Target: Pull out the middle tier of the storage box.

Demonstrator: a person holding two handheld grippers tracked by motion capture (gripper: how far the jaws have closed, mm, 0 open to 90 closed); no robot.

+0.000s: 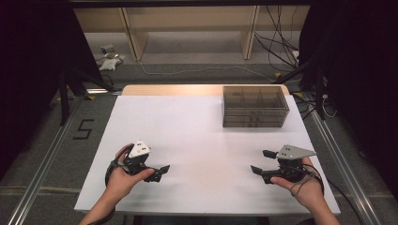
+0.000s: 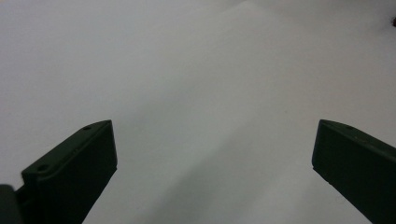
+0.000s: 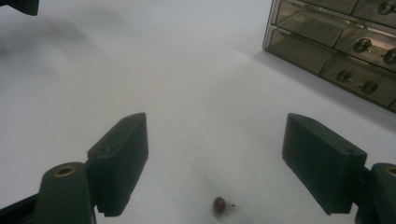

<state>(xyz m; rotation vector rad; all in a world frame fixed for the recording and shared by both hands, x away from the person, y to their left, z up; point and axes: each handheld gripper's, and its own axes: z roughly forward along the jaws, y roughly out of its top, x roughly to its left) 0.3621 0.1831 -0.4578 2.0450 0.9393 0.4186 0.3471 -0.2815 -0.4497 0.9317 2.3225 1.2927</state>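
White table (image 1: 202, 140) with a wooden far edge, in a dim room; grey floor, wooden shelving (image 1: 187, 28) and loose cables (image 1: 277, 47) beyond. Smoked-plastic drawer cabinet (image 1: 255, 107) stands at the table's far right corner. Left gripper (image 1: 158, 172) and right gripper (image 1: 263, 161) rest well short of the cabinet, jaws apart, nothing between. Small brown bead (image 3: 219, 204) lies on the table just below the right gripper's jaws. Floor marking left of the table reads "5" (image 1: 83, 129)

A small dark reddish-brown bead (image 3: 219, 204) with a thin metal pin sticking out of one side lies on its side on the white surface, low between my right gripper's (image 3: 215, 158) wide-open jaws, touching neither.
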